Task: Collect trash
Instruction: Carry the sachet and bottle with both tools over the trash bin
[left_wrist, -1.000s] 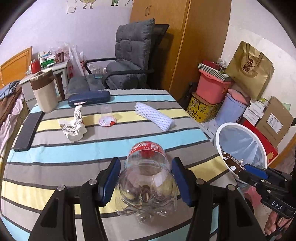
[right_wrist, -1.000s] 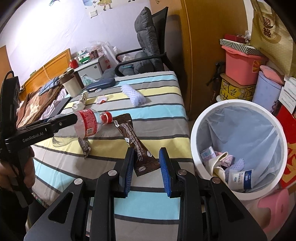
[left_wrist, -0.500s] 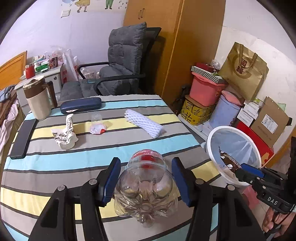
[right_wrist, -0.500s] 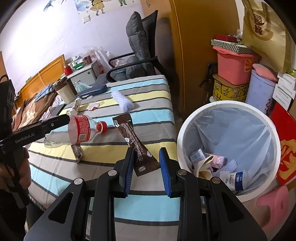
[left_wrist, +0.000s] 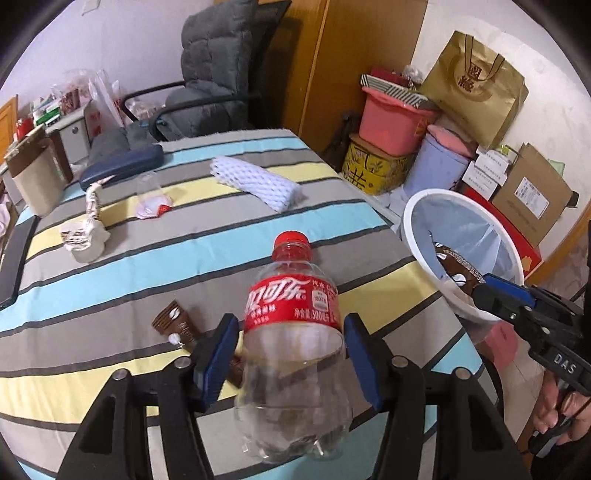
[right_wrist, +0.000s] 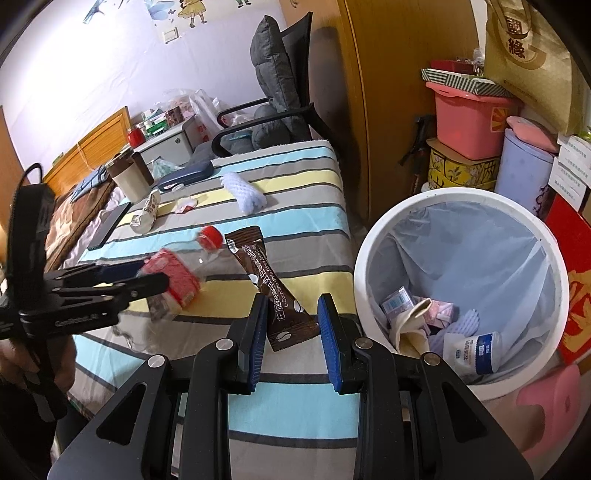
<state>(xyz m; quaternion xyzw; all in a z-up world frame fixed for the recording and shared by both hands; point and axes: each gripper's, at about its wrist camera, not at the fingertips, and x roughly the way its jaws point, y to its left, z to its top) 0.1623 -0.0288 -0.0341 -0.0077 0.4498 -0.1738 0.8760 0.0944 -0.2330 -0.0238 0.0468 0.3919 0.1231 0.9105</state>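
A clear cola bottle (left_wrist: 291, 306) with a red label and cap lies between the pads of my left gripper (left_wrist: 290, 332), cap pointing away. The jaws are opening, and a thin gap shows beside the left pad. In the right wrist view the bottle (right_wrist: 173, 280) is blurred, low over the striped table (left_wrist: 110, 273). My right gripper (right_wrist: 291, 314) is shut on a brown coffee sachet (right_wrist: 266, 273), beside the white bin (right_wrist: 369, 258). In the left wrist view that sachet (left_wrist: 456, 273) hangs over the bin rim (left_wrist: 410, 218). Another brown sachet (left_wrist: 173, 321) lies under the left gripper.
On the table lie a white foam net (left_wrist: 255, 182), a crumpled paper cup (left_wrist: 86, 236), a small clear cup (left_wrist: 151, 203), a navy case (left_wrist: 122, 166), a jug (left_wrist: 33, 181) and a phone (left_wrist: 14, 254). A grey chair (left_wrist: 214, 74) stands behind. Boxes and bags crowd around the bin.
My left gripper has dipped toward the table and its pads have spread a little. The bottle has tipped forward, so its label and cap now show. The right gripper keeps its hold.
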